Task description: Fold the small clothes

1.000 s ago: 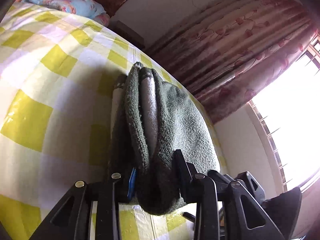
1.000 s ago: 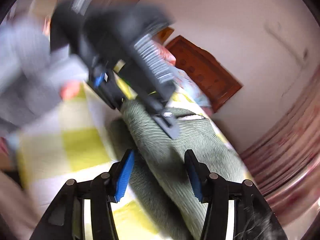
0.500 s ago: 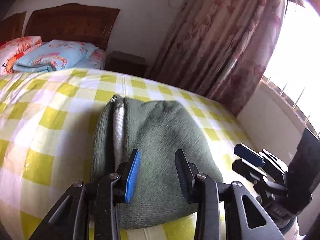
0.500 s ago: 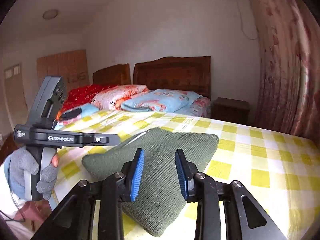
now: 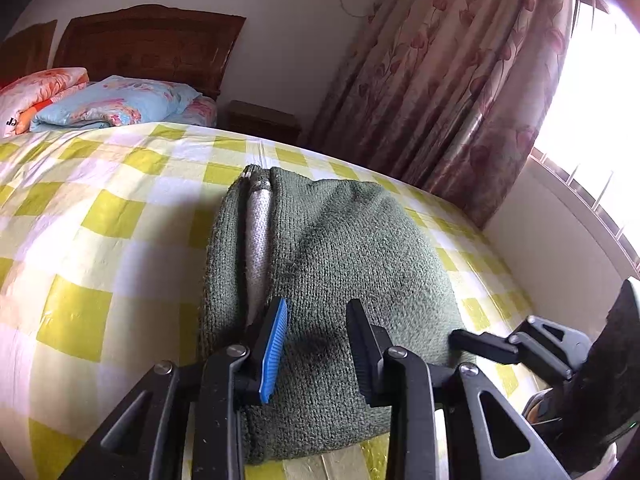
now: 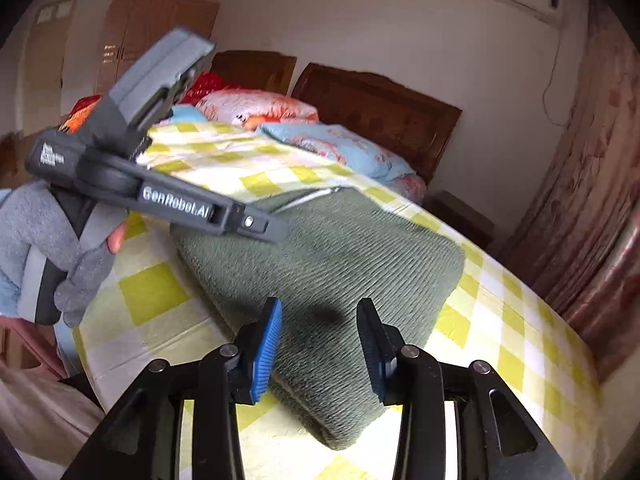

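Since a second ago: folded green knitted garment [image 5: 332, 280] released from left tongs [image 5: 316, 340], now flat on checked bed [image 5: 100, 216]; left tongs just narrowing, nothing pinched; right tongs [image 6: 320, 344] released, hovering above near corner. Risk, as judged: thick fold springing open, or a low tong snagging the knit and dragging it askew. Containers: none visible.

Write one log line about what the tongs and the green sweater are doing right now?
left tongs: open, just closing a little | right tongs: open | green sweater: folded, lying on checked bedsheet, not gripped
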{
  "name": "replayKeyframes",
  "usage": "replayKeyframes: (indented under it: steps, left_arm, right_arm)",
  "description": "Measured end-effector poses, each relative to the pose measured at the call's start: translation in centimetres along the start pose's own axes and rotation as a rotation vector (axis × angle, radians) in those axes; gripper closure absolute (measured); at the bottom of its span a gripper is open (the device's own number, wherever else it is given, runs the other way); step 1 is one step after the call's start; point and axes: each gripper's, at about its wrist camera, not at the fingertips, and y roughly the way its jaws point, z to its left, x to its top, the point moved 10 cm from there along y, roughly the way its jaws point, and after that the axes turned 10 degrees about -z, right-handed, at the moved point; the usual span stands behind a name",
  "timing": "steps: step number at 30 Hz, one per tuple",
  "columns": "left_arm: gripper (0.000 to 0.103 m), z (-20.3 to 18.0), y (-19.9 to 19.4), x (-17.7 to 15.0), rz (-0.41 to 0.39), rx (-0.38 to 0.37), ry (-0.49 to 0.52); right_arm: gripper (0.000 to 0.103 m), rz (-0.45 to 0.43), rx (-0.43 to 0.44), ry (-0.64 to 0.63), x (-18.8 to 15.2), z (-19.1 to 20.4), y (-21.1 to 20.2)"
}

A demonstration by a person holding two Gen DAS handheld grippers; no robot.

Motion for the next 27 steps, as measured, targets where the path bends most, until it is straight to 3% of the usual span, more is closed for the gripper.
replayKeyframes:
  steps: [1, 2, 4, 6, 9, 11, 13, 17, 18, 21, 27]
  left_arm:
    - [0.071, 0.0, 0.1, 0.0, 0.002, 0.001, 0.002]
    - [0.071, 0.0, 0.1, 0.1, 0.01, 0.004, 0.004]
    - [0.071, -0.3, -0.2, 0.7, 0.029, 0.022, 0.002]
    - [0.071, -1.2, -0.4, 2.2, 0.021, 0.031, 0.027]
    - [0.071, -3.1, -0.1, 5.4, -0.023, 0.029, 0.077]
    - [0.07, -4.1, 1.3, 7.0, -0.026, 0.036, 0.103]
    - [0.069, -4.3, 3.5, 7.8, -0.007, 0.043, 0.105]
    - [0.069, -1.7, 8.6, 6.0, 0.107, 0.114, 0.088]
    - [0.069, -0.3, 9.6, 4.8, 0.139, 0.135, 0.073]
    - [0.073, 0.8, 9.1, 4.2, 0.063, 0.029, 0.001]
    - [0.073, 0.2, 8.9, 3.9, 0.051, 0.075, 0.066]
  right_arm:
    - [0.0, 0.037, -0.003, -0.023, -0.8, 0.7, 0.0]
    - [0.0, 0.021, -0.012, -0.044, -0.8, 1.0, -0.1]
    - [0.0, 0.026, 0.025, 0.002, -0.3, 0.7, -0.3]
    - [0.0, -0.002, 0.057, 0.06, 0.8, -0.7, -1.0]
    - [0.0, -0.07, 0.028, 0.15, 2.9, -4.6, -1.6]
    - [0.0, -0.094, 0.011, 0.175, 4.1, -6.4, -0.9]
    - [0.0, -0.109, 0.051, 0.215, 4.9, -6.8, 0.4]
    - [0.0, 0.021, 0.107, 0.246, 1.5, -5.0, 5.0]
    - [0.0, -0.022, 0.1, 0.255, 1.2, -5.0, 5.0]
    - [0.0, -0.05, 0.135, 0.334, 1.0, -5.4, 4.8]
    - [0.0, -0.005, 0.15, 0.27, 2.4, -5.7, 4.9]
